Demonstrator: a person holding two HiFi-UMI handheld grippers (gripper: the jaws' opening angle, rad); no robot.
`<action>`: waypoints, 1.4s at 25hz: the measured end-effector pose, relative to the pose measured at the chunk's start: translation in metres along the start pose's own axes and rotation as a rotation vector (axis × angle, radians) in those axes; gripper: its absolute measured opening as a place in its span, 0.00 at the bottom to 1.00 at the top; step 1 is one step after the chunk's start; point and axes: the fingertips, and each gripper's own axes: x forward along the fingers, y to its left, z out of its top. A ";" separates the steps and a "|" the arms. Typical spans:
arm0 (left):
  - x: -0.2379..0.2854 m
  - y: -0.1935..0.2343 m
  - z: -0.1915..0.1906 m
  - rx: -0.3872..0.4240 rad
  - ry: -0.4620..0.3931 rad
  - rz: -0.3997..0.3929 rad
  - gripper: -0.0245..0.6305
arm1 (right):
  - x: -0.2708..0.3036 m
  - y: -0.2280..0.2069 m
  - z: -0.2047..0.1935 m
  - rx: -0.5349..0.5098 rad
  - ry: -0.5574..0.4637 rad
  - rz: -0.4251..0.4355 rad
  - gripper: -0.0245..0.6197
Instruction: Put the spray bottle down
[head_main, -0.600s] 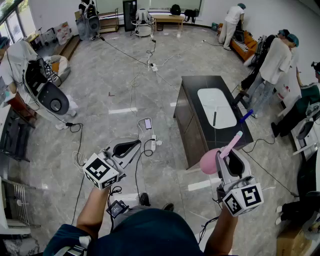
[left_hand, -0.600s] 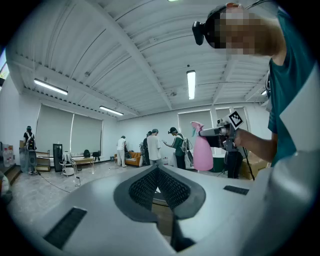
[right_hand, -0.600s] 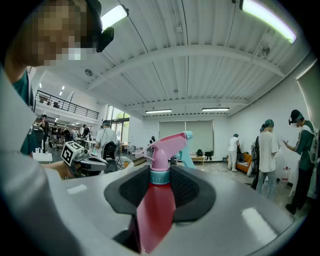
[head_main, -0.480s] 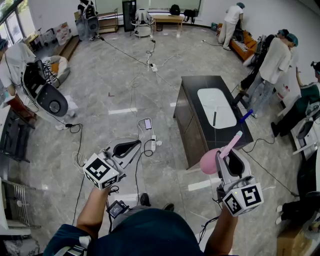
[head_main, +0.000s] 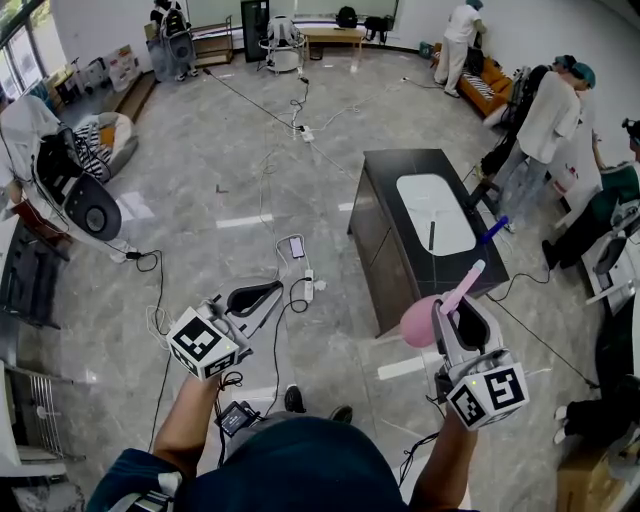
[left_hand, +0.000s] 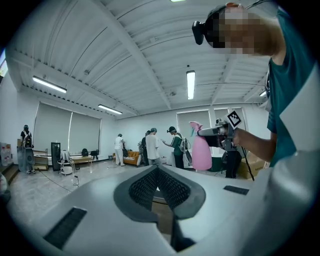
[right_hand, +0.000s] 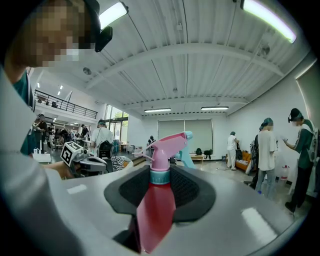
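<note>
A pink spray bottle (head_main: 418, 321) with a pink and light-blue trigger head is held in the air. My right gripper (head_main: 453, 312) is shut on it, the pads pressing its neck just under the head (right_hand: 159, 176). It hangs near the front corner of a dark table (head_main: 385, 172), over the floor. In the left gripper view the spray bottle (left_hand: 201, 150) shows upright at the right. My left gripper (head_main: 262, 294) is held out to the left over the floor, and its jaws meet at the tip (left_hand: 158, 168) with nothing between them.
The dark table has a white oval inset (head_main: 436, 213) with a slim dark object (head_main: 431, 236) on it and a blue object (head_main: 492, 232) at its right edge. Cables (head_main: 290, 300) trail across the grey floor. Several people stand at the right and far back.
</note>
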 end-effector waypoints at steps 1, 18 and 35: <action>-0.001 0.003 -0.001 0.000 0.000 -0.004 0.05 | 0.003 0.001 -0.001 0.002 0.000 -0.002 0.25; 0.027 0.033 -0.025 -0.020 0.035 -0.044 0.05 | 0.063 -0.013 -0.015 0.042 0.010 0.022 0.25; 0.148 0.065 -0.008 -0.028 0.055 0.074 0.05 | 0.141 -0.138 -0.017 0.064 0.012 0.149 0.25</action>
